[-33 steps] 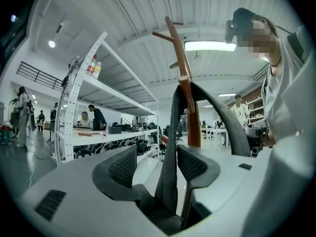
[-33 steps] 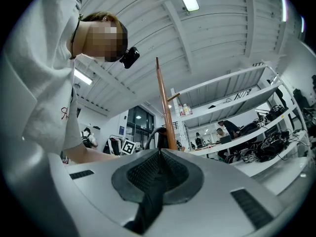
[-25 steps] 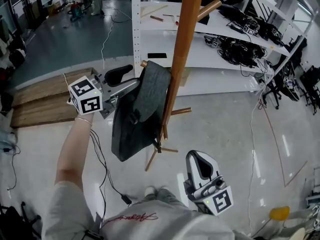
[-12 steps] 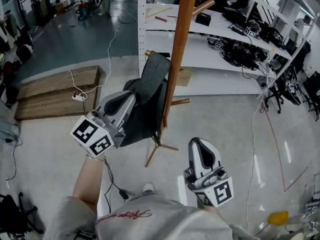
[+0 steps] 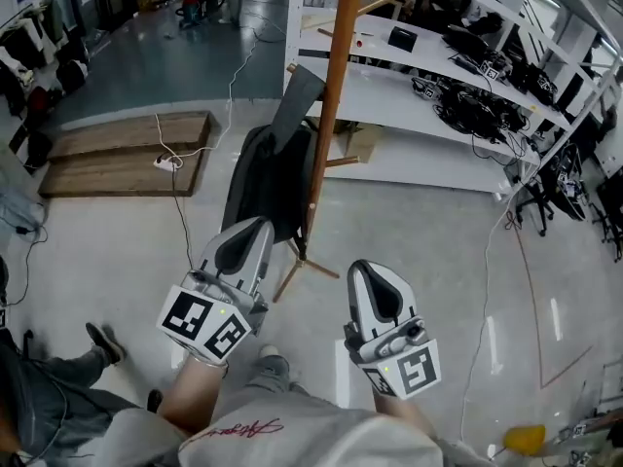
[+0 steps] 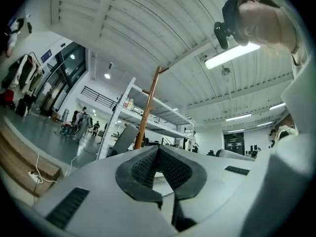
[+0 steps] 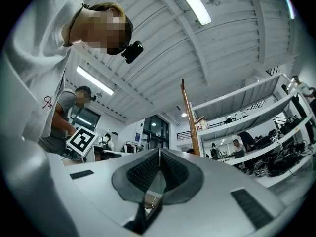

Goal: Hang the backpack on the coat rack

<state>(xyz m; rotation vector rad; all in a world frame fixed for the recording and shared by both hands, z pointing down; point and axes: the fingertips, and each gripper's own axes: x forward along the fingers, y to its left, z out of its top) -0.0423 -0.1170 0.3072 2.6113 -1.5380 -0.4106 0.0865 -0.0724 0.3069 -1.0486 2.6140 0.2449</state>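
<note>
Left gripper (image 5: 257,228), right gripper (image 5: 367,268): jaws together, nothing held. Backpack (image 5: 265,178) hangs on coat rack (image 5: 327,105), apparently from a peg.

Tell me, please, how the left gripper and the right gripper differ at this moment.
In the head view the left gripper leans right, the right gripper slightly left. The left gripper's tip overlaps the backpack's lower edge in the picture; the right gripper's tip shows against the floor. Both are shut and empty.
</note>
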